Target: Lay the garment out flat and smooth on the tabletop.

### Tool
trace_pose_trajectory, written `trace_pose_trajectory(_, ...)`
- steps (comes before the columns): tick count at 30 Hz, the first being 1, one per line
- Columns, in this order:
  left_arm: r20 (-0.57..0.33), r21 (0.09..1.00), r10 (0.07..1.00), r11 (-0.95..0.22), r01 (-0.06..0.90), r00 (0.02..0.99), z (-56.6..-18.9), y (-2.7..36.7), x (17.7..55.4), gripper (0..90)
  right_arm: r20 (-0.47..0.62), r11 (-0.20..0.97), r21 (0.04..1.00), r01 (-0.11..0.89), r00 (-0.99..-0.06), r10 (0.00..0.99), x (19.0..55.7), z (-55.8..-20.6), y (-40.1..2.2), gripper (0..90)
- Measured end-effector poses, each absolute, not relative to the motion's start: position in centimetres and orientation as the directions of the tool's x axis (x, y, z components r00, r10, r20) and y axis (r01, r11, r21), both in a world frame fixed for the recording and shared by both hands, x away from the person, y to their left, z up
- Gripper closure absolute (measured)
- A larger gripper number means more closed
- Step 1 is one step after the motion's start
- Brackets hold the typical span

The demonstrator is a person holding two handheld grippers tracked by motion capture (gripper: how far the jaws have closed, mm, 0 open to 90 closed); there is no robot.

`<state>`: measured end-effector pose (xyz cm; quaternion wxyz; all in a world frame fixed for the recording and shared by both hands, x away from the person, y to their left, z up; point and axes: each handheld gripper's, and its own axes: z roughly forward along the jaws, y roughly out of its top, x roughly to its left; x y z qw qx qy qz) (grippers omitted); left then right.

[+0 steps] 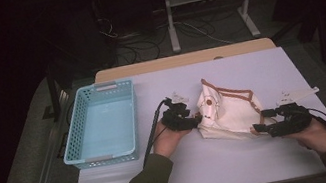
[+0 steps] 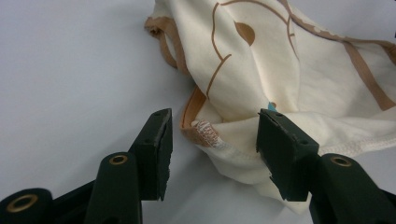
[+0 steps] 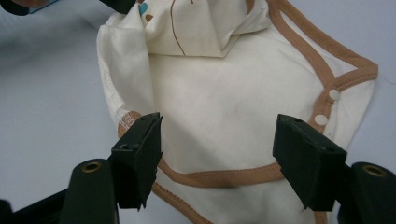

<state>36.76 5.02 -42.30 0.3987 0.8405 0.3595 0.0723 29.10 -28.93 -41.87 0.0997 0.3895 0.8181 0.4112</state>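
A cream baby garment [image 1: 228, 110] with brown trim is spread crumpled on the white table [image 1: 265, 165], right of the empty blue basket [image 1: 101, 122]. The left gripper [image 2: 212, 140] is brought to the garment's left corner with its jaws parted and a folded hem between them, not yet pinched, apparently for a grip there. The right gripper [image 3: 217, 149] is held at the near right edge, jaws standing wide over the trimmed hem and gripping nothing, probably so both corners can be taken together.
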Motion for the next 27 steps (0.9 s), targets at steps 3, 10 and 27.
trace_pose_trajectory(3, -0.187, 0.715, 0.661, -0.415, 0.562, 0.726, -42.7, 4.9, 36.8, 48.8, 0.159, 0.358, 0.750, 0.557, -0.676, 0.720, 29.1, -41.9, -29.0, 31.9)
trace_pose_trajectory(10, -0.203, 0.700, 0.657, -0.422, 0.576, 0.726, -43.3, 5.0, 36.5, 50.7, 0.159, 0.357, 0.749, 0.558, -0.675, 0.720, 29.1, -41.9, -29.0, 31.9)
trace_pose_trajectory(27, -0.177, 0.699, 0.651, -0.445, 0.560, 0.739, -43.4, 5.0, 35.8, 84.9, 0.156, 0.359, 0.751, 0.555, -0.677, 0.720, 29.0, -41.8, -28.9, 31.9)
